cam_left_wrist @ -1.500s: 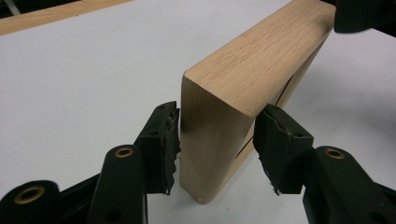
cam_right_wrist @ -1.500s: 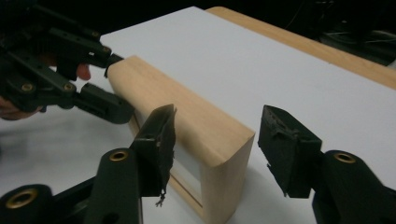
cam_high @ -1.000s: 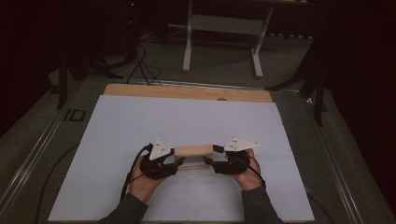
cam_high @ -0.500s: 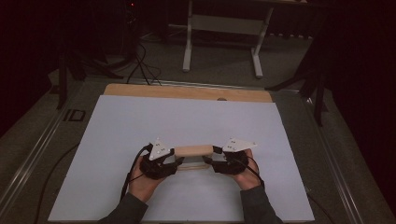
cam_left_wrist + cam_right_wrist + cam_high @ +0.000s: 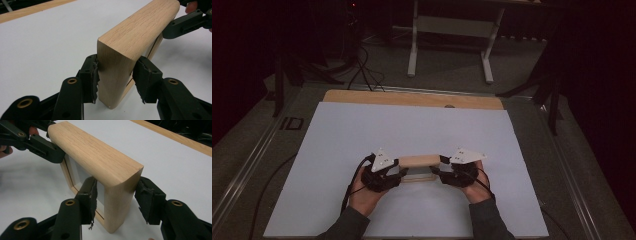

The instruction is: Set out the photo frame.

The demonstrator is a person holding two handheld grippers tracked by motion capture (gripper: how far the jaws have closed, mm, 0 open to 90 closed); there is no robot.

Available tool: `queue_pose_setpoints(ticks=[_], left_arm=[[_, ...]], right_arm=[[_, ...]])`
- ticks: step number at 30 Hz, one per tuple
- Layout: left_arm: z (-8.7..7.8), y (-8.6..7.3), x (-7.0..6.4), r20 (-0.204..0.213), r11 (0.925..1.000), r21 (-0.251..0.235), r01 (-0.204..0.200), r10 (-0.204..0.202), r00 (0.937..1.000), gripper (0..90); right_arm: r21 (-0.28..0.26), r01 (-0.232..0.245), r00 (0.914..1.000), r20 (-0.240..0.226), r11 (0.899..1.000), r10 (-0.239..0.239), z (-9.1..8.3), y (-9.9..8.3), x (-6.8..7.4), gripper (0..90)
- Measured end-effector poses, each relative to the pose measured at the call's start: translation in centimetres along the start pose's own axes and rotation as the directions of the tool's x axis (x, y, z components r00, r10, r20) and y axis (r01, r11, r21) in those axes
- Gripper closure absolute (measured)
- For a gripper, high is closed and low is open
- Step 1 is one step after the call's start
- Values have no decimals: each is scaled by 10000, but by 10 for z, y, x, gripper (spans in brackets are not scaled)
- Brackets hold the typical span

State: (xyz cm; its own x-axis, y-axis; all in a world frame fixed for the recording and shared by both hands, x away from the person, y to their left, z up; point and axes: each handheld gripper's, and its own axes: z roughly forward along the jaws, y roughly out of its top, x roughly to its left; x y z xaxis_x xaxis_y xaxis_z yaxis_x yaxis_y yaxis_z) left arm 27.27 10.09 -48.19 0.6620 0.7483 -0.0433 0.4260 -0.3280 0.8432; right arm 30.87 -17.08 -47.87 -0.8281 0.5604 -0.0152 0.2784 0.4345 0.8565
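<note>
Jaws of your left gripper (image 5: 115, 82) and right gripper (image 5: 116, 200) clamp opposite ends of the frame (image 5: 419, 161); uneven pull could twist it free onto the worktop (image 5: 362, 125).

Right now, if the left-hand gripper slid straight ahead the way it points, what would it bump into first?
The left gripper is clamped on the wooden frame; straight ahead lies the frame's length, then probably the right gripper at its far end.

Both forearms enter from the near edge, angled inward; the left gripper (image 5: 398, 173) and right gripper (image 5: 437, 171) face each other, level and near together. Each pair of jaws is clamped, pads pressing from both sides.
</note>
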Motion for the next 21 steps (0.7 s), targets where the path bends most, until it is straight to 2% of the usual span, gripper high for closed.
queue_pose_setpoints(ticks=[8,21], left_arm=[[-2,1,0,-48,9999,-80,-65,65,10000,558],[-3,1,2,-107,9998,-107,-174,173,9998,560]], right_arm=[[55,192,9997,133,9998,-193,0,1,2,524],[21,238,9995,190,9997,-238,2,3,4,534]])
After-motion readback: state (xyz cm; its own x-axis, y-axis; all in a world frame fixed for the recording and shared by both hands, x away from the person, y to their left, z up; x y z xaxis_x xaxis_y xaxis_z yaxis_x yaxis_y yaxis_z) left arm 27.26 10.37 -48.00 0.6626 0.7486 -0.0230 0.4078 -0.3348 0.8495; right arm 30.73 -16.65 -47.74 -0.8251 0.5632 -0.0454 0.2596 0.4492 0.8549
